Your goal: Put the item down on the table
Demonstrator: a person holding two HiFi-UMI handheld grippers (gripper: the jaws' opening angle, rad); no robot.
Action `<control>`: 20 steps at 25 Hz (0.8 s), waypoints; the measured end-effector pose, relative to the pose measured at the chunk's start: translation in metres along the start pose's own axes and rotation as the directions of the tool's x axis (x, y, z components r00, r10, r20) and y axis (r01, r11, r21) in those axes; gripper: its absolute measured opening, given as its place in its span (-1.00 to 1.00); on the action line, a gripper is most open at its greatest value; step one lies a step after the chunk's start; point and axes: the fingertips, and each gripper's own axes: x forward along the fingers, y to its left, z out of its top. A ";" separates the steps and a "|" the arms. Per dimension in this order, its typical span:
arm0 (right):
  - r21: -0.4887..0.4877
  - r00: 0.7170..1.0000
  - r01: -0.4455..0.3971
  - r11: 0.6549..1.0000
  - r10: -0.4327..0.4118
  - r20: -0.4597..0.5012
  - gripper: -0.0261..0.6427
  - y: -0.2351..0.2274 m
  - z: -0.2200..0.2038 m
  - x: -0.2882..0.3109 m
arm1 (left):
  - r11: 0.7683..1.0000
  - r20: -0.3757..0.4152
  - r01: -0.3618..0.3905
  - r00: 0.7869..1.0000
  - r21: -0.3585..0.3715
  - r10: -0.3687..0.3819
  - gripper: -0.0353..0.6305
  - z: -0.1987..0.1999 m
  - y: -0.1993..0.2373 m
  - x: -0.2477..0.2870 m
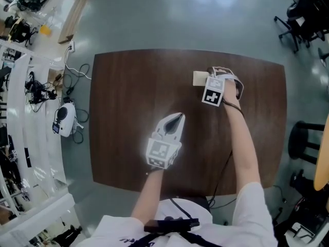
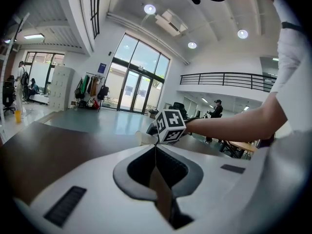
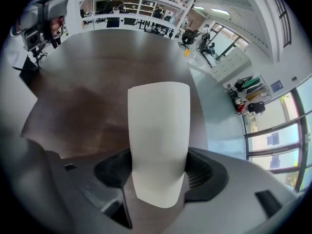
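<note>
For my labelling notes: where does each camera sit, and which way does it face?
Head view: on the head, facing steeply down at the table; both forearms show.
Left gripper view: on the left gripper, facing across the table; shut jaws show.
Right gripper view: on the right gripper, facing obliquely down; jaws grip the cup.
Shared: all three show the cup.

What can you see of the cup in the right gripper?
The cup is plain off-white, paper by the look, tapered, with no print showing. The right gripper holds it, fingers pressing on its narrow end from both sides, wide end pointing away. It lies along the fingers, over the far right part of the brown table. Whether it touches the table, I cannot tell.
</note>
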 end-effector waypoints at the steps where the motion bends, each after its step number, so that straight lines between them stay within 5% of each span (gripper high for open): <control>1: -0.012 1.000 0.003 1.000 -0.003 -0.010 -0.03 -0.001 0.003 0.001 | 1.000 -0.002 -0.001 1.000 -0.002 0.001 -0.85 -0.002 0.002 0.000; 12: -0.047 0.985 -0.165 0.985 0.162 -0.059 -0.03 0.030 0.012 0.037 | 0.998 -0.015 -0.026 1.000 -0.057 0.026 -0.85 -0.023 0.022 -0.001; 20: 0.090 0.962 -0.268 0.959 0.263 0.067 -0.03 0.029 0.007 0.035 | 0.995 -0.019 -0.040 0.999 -0.088 0.038 -0.85 -0.029 0.034 -0.004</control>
